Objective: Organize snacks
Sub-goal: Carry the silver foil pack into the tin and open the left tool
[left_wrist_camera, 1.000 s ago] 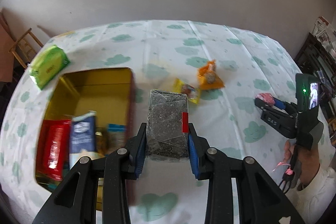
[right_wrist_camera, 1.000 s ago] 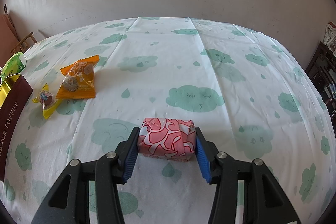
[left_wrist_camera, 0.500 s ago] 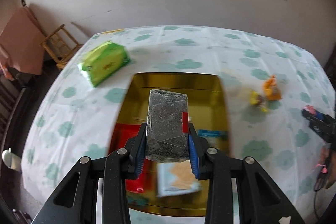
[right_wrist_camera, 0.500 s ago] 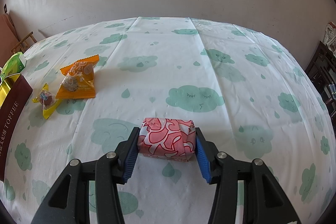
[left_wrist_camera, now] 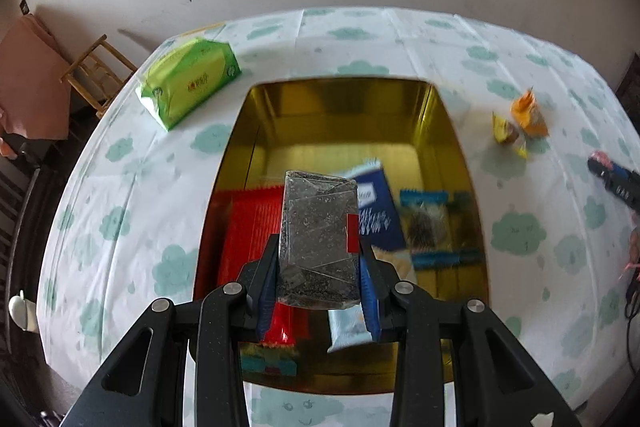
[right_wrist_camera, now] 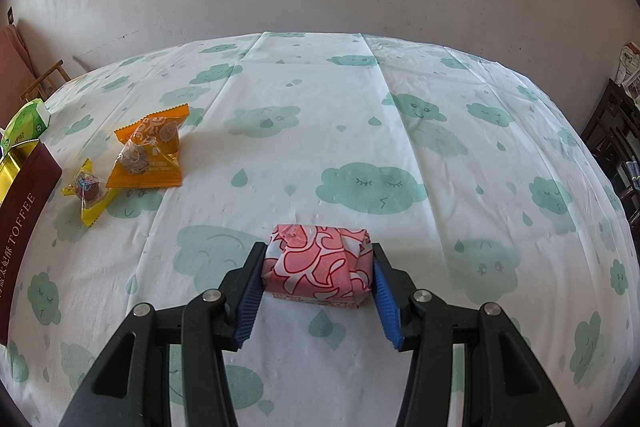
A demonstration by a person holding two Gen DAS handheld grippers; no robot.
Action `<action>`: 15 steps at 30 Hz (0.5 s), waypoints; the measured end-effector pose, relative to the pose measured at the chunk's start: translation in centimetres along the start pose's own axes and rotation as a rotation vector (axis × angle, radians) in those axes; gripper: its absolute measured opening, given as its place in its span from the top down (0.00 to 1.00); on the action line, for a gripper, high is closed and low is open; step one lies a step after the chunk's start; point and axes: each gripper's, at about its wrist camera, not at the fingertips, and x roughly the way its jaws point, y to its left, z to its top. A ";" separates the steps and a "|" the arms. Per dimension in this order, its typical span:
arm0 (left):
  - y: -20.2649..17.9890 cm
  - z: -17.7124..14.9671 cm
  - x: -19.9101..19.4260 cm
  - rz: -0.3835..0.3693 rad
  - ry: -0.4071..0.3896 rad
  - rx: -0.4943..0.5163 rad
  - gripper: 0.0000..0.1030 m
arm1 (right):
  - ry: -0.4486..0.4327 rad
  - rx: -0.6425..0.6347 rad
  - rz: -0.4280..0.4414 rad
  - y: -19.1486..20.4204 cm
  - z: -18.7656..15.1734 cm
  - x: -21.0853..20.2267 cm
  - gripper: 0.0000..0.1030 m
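Observation:
My left gripper (left_wrist_camera: 318, 273) is shut on a clear packet of dark seeds (left_wrist_camera: 318, 239) and holds it above the open gold tin (left_wrist_camera: 444, 131). Inside the tin lie a red packet (left_wrist_camera: 248, 223), a dark blue packet (left_wrist_camera: 378, 211), a blue-edged clear packet (left_wrist_camera: 430, 223) and a pale blue one (left_wrist_camera: 346, 327). My right gripper (right_wrist_camera: 318, 275) is shut on a pink patterned packet (right_wrist_camera: 318, 261) that rests on the tablecloth. An orange snack bag (right_wrist_camera: 152, 149) and a small yellow candy wrapper (right_wrist_camera: 88, 187) lie left of it, beside the tin's maroon side (right_wrist_camera: 20, 215).
A green tissue pack (left_wrist_camera: 188, 83) lies on the table beyond the tin's left corner. The cloud-print tablecloth (right_wrist_camera: 360, 131) covers the round table. A wooden chair (left_wrist_camera: 94, 75) stands off the table's far left edge. The right gripper's body (left_wrist_camera: 616, 183) shows at the left view's right edge.
My left gripper has carried the seed packet leftwards from the cloth beside the tin to a spot over its contents. The right gripper and pink packet have stayed still.

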 end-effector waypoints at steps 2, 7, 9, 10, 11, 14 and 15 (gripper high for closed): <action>0.2 -0.5 0.5 0.000 0.018 -0.007 0.69 | 0.000 0.000 0.000 0.0 0.0 0.0 0.51; 0.6 -1.2 1.0 0.027 0.025 -0.011 0.69 | 0.000 0.000 0.000 0.1 0.0 0.0 0.51; 0.8 -1.3 1.1 0.031 0.027 -0.017 0.69 | 0.000 -0.001 -0.001 0.1 0.0 -0.1 0.51; 0.8 -1.3 1.1 0.034 0.026 -0.017 0.67 | 0.000 -0.002 -0.002 0.0 0.0 -0.1 0.51; 0.8 -1.4 1.1 0.042 0.025 -0.015 0.66 | 0.000 -0.003 -0.002 0.0 0.0 -0.1 0.50; 0.7 -1.3 1.1 0.058 0.017 0.001 0.64 | 0.000 -0.002 -0.002 0.0 0.0 -0.1 0.50; 0.7 -1.3 1.0 0.064 0.015 0.007 0.63 | 0.000 -0.002 -0.002 0.0 0.0 -0.1 0.50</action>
